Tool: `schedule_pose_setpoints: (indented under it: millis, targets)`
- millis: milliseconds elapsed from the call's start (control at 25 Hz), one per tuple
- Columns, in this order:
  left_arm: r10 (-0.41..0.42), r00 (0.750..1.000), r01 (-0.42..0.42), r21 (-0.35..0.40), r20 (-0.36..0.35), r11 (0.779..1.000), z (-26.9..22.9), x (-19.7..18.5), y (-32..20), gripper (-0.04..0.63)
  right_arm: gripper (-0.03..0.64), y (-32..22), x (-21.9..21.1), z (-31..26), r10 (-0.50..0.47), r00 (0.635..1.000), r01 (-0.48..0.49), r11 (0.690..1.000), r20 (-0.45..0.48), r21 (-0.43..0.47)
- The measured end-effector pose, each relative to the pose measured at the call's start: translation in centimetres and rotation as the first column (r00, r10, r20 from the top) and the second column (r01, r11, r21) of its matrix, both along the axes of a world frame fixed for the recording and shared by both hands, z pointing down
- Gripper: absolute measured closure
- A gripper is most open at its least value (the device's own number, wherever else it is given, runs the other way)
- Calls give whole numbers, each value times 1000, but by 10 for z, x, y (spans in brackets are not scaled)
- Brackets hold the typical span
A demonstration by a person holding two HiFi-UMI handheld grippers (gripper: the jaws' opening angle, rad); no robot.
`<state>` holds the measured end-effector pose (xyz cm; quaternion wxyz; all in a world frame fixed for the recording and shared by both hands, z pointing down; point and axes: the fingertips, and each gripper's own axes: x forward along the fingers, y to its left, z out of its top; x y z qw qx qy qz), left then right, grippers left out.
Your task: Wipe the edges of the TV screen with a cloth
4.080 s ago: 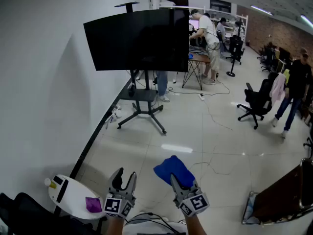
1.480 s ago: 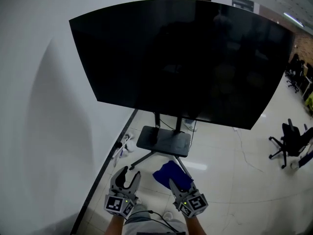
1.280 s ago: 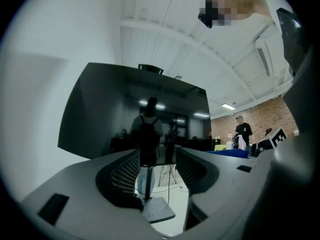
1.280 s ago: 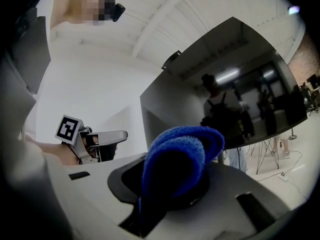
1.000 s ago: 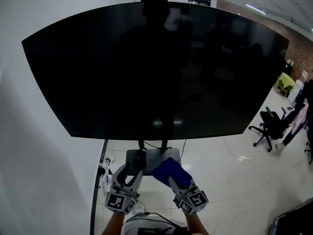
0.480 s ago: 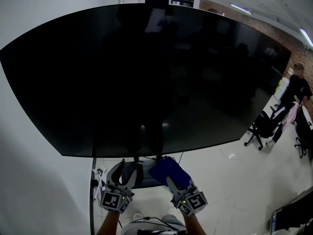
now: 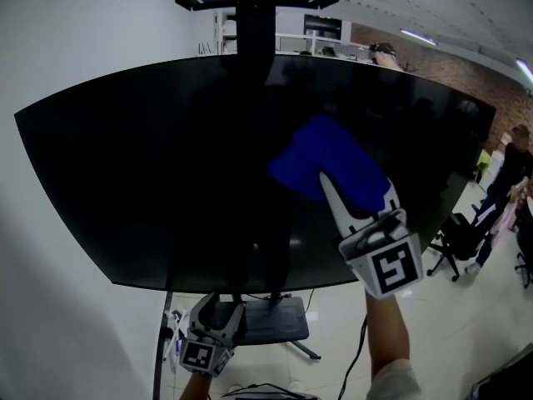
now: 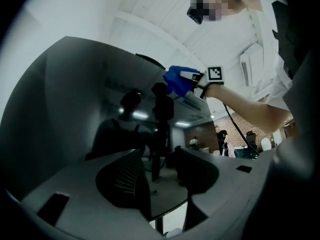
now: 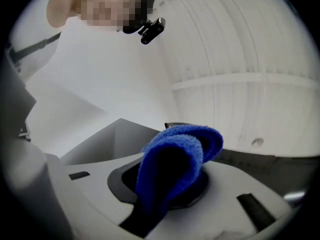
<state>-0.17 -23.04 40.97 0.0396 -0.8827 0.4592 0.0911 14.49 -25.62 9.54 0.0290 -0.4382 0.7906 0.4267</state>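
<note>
1. Blue cloth (image 7: 321,152) sits pinched in our right gripper (image 7: 336,192), high in front of the TV screen (image 7: 150,165).
2. Our left gripper (image 7: 223,308) hangs below the screen's bottom edge, jaws spread and empty.

Floor (image 7: 333,315): pale glossy tiles, in sight only along the bottom and right of the head view. On it I note a dark stand (image 7: 271,322), flat tray above splayed legs, one leg running out to the right. Left of it, by the wall, small white items (image 7: 170,333) I can't identify. Far right, a black office chair (image 7: 456,242), well apart from the stand.
</note>
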Motion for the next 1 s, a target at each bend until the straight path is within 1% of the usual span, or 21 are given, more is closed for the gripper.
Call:
schedule_pose_setpoints:
  millis: [80, 160, 240, 320, 400, 520, 640, 800, 920, 1000]
  targets:
    - [13, 1000, -13, 5, 0, 1000, -11, 5, -1, 394, 529, -7, -14, -46, -2, 999, 4, 999, -45, 45]
    - [38, 999, -38, 17, 1, 999, -20, 13, -2, 394, 529, -11, -31, -87, -4, 998, 8, 997, -59, 71]
    - [58, 998, -58, 30, 6, 998, -25, 19, -4, 394, 528, -15, -48, -118, 42, 995, -31, 993, -94, 117]
    - [71, 997, -72, 41, 13, 997, -26, 21, -5, 394, 527, -24, -67, -140, 89, 987, -70, 987, -132, 147]
    - [91, 996, -91, 39, 10, 995, -37, 27, -3, 394, 526, -39, -88, -157, 102, 980, -74, 984, -170, 163]
    - [107, 994, -106, 57, 0, 993, -49, 32, -2, 394, 517, -61, -102, -168, 135, 969, -103, 983, -207, 155]
    - [120, 993, -120, 57, -8, 991, -51, 35, 1, 394, 514, -64, -96, -167, 176, 958, -143, 977, -227, 157]
    - [158, 987, -158, 36, -2, 987, -46, 45, 0, 394, 511, -62, -74, -165, 218, 950, -182, 968, -225, 171]
    - [210, 978, -210, 37, 4, 977, -45, 68, -5, 394, 511, -65, -43, -165, 227, 953, -199, 968, -199, 151]
    - [253, 968, -253, 42, 5, 967, -44, 90, -9, 394, 511, -69, -15, -163, 260, 947, -235, 961, -188, 146]
